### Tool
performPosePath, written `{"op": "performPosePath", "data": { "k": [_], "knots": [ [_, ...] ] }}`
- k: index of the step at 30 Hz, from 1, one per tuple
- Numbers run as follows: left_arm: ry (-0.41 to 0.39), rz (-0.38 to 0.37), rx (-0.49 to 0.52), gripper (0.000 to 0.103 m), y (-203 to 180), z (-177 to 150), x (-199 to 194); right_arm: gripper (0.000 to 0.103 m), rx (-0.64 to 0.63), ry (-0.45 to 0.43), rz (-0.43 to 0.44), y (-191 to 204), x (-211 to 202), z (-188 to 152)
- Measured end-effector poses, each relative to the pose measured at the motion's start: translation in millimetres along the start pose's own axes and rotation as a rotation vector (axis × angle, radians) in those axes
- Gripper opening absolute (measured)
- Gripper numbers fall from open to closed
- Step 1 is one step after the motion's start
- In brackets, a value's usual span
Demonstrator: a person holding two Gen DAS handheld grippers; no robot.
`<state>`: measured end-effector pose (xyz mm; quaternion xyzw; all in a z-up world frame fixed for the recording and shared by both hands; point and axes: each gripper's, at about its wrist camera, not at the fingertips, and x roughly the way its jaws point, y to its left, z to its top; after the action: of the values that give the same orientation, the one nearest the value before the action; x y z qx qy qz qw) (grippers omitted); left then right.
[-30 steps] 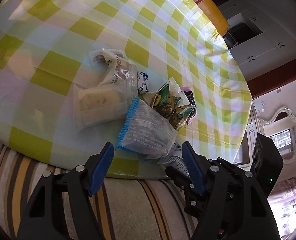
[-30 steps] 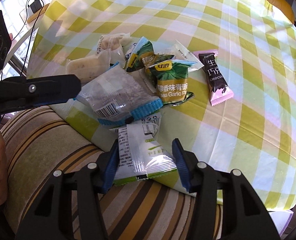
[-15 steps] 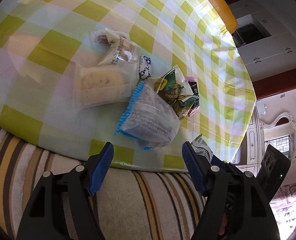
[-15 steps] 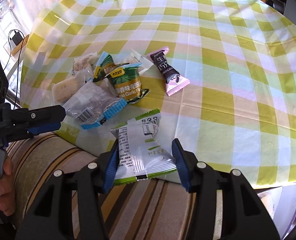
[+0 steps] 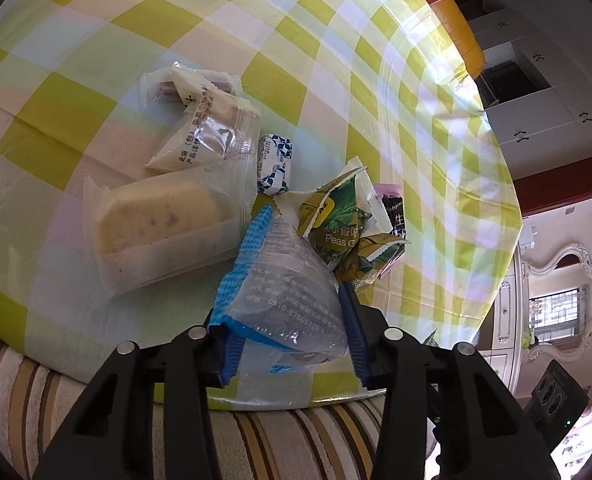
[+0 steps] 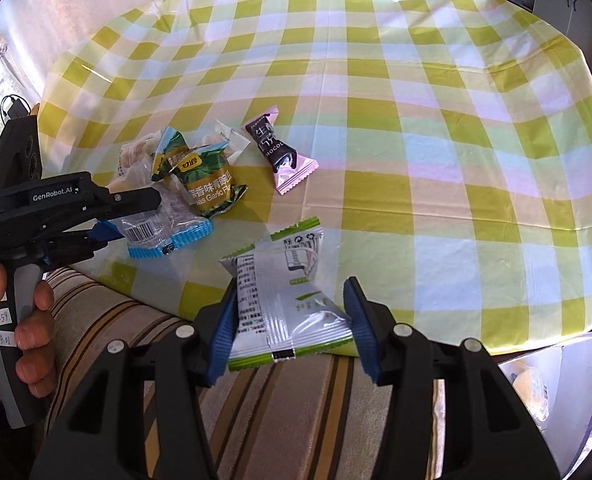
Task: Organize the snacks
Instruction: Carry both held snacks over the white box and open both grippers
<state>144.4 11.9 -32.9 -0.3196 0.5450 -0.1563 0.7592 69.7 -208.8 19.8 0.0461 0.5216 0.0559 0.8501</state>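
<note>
A pile of snack packets lies near the front edge of the checked table (image 6: pixel 376 120). My left gripper (image 5: pixel 289 344) is shut on a clear packet with blue crimped ends (image 5: pixel 287 292), which also shows in the right wrist view (image 6: pixel 163 228). My right gripper (image 6: pixel 289 340) is shut on a silver and green packet (image 6: pixel 287 304), held above the table's front edge. Green pea packets (image 6: pixel 207 184), a pink chocolate bar (image 6: pixel 279 160), a clear-wrapped cake (image 5: pixel 163 228), a beige packet (image 5: pixel 203 132) and a small blue-white candy (image 5: pixel 273 164) lie in the pile.
A striped cushion (image 6: pixel 287 392) runs along the table's front edge under both grippers. A clear plastic box (image 6: pixel 552 380) sits low at the right. White cupboards (image 5: pixel 544 104) stand beyond the table's far end.
My left gripper moved forward and closed on the blue-edged packet. My right gripper lifted back and to the right with the silver and green packet.
</note>
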Motion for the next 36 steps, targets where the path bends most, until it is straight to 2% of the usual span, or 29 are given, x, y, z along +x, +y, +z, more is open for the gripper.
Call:
{"op": "performPosePath", "data": {
  "k": [14, 18, 22, 28, 36],
  "knots": [
    [-0.087, -0.026, 0.064, 0.03, -15.0, -24.8, -39.9, 0.052, 0.071, -0.027, -0.043, -21.1, -16.4, -4.5],
    [-0.09, -0.031, 0.089, 0.03, -20.7, -32.4, -43.1, 0.052, 0.1, -0.03, -0.057, -32.2, -20.6, -8.6],
    [-0.086, -0.068, 0.129, 0.03, -34.7, -41.3, -47.2, 0.052, 0.129, -0.042, -0.078, -45.5, -28.6, -13.1],
    [-0.031, -0.152, 0.245, 0.029, -78.9, -64.7, -37.9, 0.052, 0.211, -0.05, -0.147, -82.0, -41.0, -29.0],
    [0.133, -0.234, 0.412, 0.029, -142.3, -107.4, 8.7, 0.052, 0.326, -0.025, -0.254, -136.0, -53.2, -67.2]
  ]
}}
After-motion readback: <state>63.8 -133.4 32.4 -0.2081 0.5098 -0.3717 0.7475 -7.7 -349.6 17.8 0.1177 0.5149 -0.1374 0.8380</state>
